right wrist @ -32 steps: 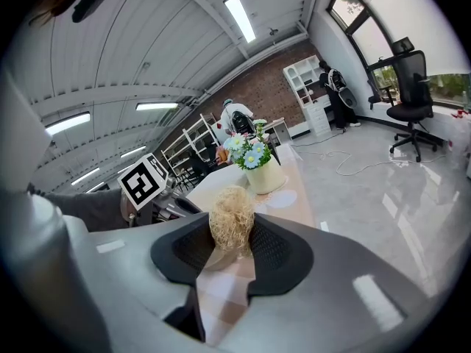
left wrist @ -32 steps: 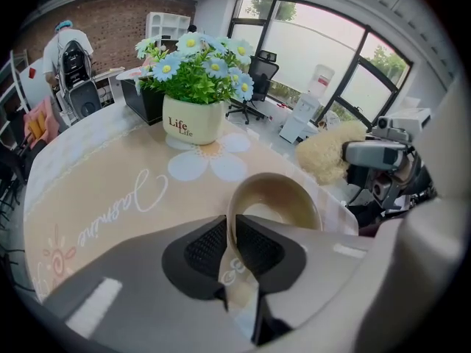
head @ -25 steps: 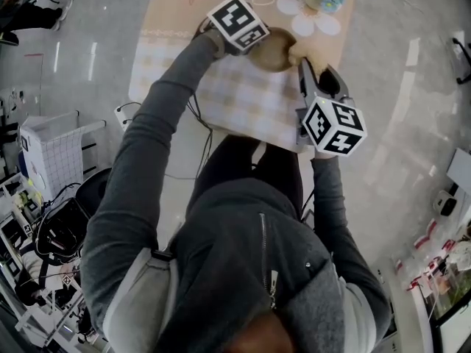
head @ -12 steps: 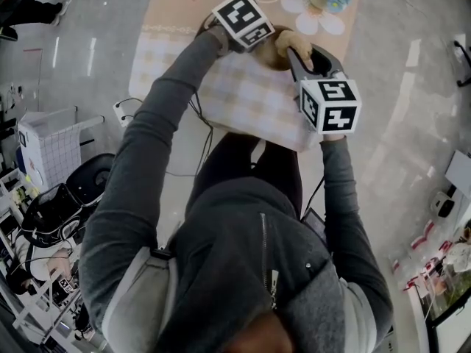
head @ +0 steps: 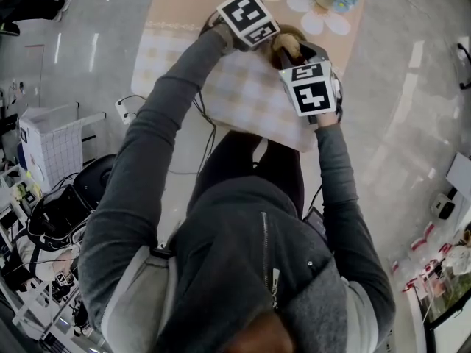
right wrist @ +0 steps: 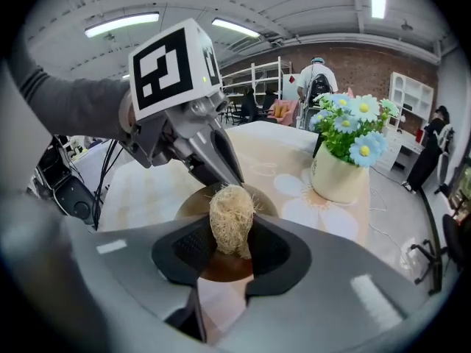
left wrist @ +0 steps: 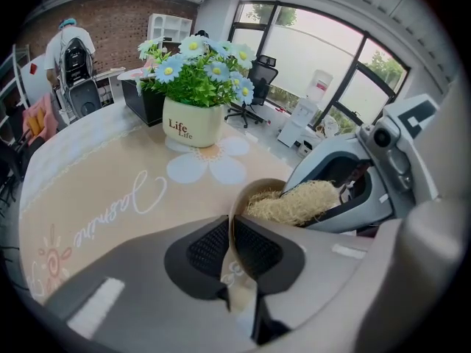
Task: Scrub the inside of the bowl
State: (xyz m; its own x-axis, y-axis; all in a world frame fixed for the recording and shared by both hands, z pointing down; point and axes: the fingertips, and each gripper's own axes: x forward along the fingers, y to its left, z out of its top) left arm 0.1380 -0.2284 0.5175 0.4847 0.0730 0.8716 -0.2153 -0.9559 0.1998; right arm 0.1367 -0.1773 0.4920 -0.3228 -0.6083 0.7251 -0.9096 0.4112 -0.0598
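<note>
L gripper (left wrist: 231, 247) clamped on left rim of the 1 bowl (right wrist: 191, 201). R gripper (right wrist: 232, 245) closed on the 1 fibre scrubber (right wrist: 231, 215), which is down inside bowl. Bowl sits far-right on table (right wrist: 141, 188). 1 flower pot (right wrist: 337, 176) beyond it, to the right. 2 grippers total.

My left tongs (left wrist: 234, 247) are clamped on the rim of the bowl (left wrist: 254, 191). My right tongs (right wrist: 229, 243), gripping the loofah scrubber (right wrist: 231, 219), fill its hollow, so the two heads crowd close with little room between them. Beyond the bowl, toward the far right corner of the worktop (head: 180, 28), the flower pot (left wrist: 193, 122) blocks the way. The worktop's left half, out to its left edge, is open cloth for passing.
</note>
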